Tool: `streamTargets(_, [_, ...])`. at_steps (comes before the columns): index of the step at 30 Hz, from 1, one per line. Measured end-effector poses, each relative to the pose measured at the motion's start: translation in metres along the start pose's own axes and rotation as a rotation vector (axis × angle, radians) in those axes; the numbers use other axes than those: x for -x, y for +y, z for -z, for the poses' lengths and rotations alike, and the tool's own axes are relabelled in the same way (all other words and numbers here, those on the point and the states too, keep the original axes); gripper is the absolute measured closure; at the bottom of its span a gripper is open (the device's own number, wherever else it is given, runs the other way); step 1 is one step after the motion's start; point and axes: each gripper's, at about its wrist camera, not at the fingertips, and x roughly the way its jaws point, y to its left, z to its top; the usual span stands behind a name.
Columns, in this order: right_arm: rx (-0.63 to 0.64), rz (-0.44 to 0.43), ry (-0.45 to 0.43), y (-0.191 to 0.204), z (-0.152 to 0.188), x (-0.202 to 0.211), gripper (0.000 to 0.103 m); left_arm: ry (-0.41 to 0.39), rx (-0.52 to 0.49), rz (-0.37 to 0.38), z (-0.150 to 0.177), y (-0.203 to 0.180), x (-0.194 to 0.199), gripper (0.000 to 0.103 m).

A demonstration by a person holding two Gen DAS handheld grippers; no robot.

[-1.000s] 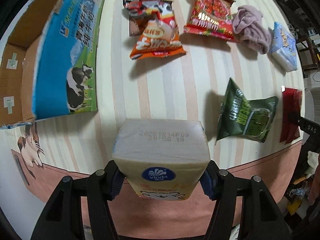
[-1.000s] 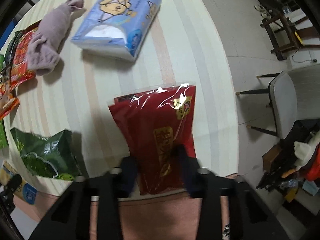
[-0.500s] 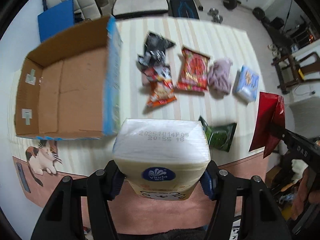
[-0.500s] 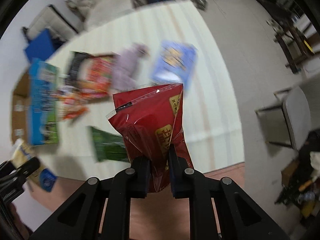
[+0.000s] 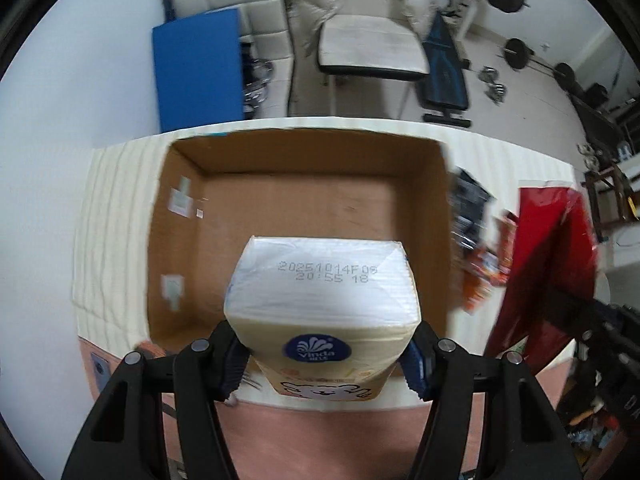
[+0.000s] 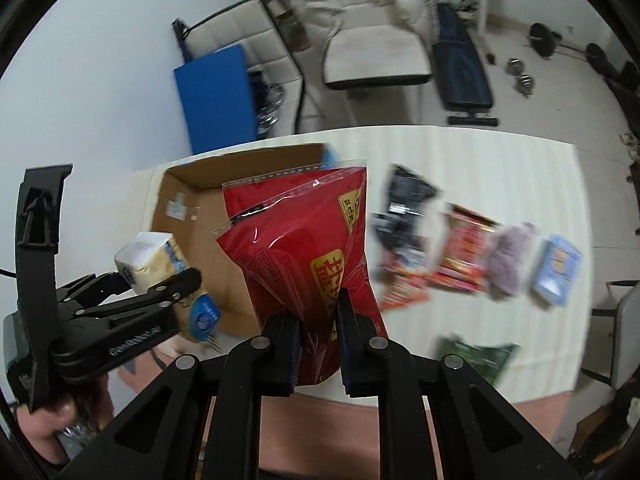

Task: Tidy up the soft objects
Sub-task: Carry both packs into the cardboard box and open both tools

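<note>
The tissue pack (image 5: 322, 312) is gripped by its sides in the left gripper (image 5: 320, 364) and is held above the open cardboard box (image 5: 180, 264), probably to be dropped inside. The red pouch (image 6: 308, 256) is pinched at its lower end by the closed fingers (image 6: 286, 356) of the right gripper (image 6: 318, 356), beside the box. Other packets remain along the bench's (image 6: 500, 160) right side.

The cardboard box (image 5: 304, 216) sits open on the left part of the counter (image 6: 480, 160). To its right lie the snack bags (image 6: 460, 252) in a row (blurred), then a cloth (image 6: 510, 258), then a tissue pack (image 6: 558, 270) farthest right. A further snack bag (image 6: 476, 356) lies nearer the front edge. Behind the counter stand a chair (image 5: 368, 46) and a weight bench (image 5: 444, 76).
</note>
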Motion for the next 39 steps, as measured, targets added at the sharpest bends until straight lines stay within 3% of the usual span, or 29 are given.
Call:
streamTargets(5, [-0.043, 0.013, 0.087, 0.054, -0.043, -0.087, 0.086, 0.082, 0.039, 0.015, -0.083, 0.026, -0.073, 0.042])
streamTargets(7, [-0.062, 0.026, 0.125, 0.062, -0.053, -0.121, 0.086, 0.117, 0.043, 0.022, -0.099, 0.038, -0.102, 0.042])
streamTargets(12, [-0.094, 0.09, 0.191, 0.078, -0.067, -0.194, 0.086, 0.193, 0.032, 0.047, -0.121, 0.052, -0.156, 0.042])
streamTargets(19, [-0.154, 0.139, 0.219, 0.082, -0.084, -0.242, 0.084, 0.238, -0.016, 0.085, -0.139, 0.048, -0.183, 0.042])
streamTargets(21, [-0.158, 0.152, 0.22, 0.081, -0.085, -0.247, 0.08, 0.258, -0.028, 0.094, -0.141, 0.045, -0.185, 0.042])
streamTargets(26, [-0.165, 0.171, 0.228, 0.075, -0.085, -0.243, 0.046, 0.28, -0.014, 0.124, -0.145, 0.05, -0.188, 0.04])
streamTargets(27, [-0.168, 0.169, 0.23, 0.073, -0.085, -0.244, 0.042, 0.281, -0.01, 0.131, -0.146, 0.052, -0.19, 0.038])
streamTargets(29, [-0.161, 0.168, 0.232, 0.07, -0.083, -0.239, 0.026, 0.27, -0.008, 0.137, -0.147, 0.055, -0.187, 0.024])
streamTargets(33, [-0.126, 0.183, 0.232, 0.07, -0.078, -0.229, 0.02, 0.244, 0.001, 0.144, -0.145, 0.06, -0.176, 0.016])
streamTargets(36, [-0.102, 0.189, 0.225, 0.074, -0.071, -0.222, 0.007, 0.202, 0.0, 0.146, -0.139, 0.065, -0.162, 0.004])
streamTargets(39, [-0.056, 0.222, 0.201, 0.083, -0.06, -0.211, 0.0, 0.159, -0.002, 0.124, -0.127, 0.071, -0.152, 0.004])
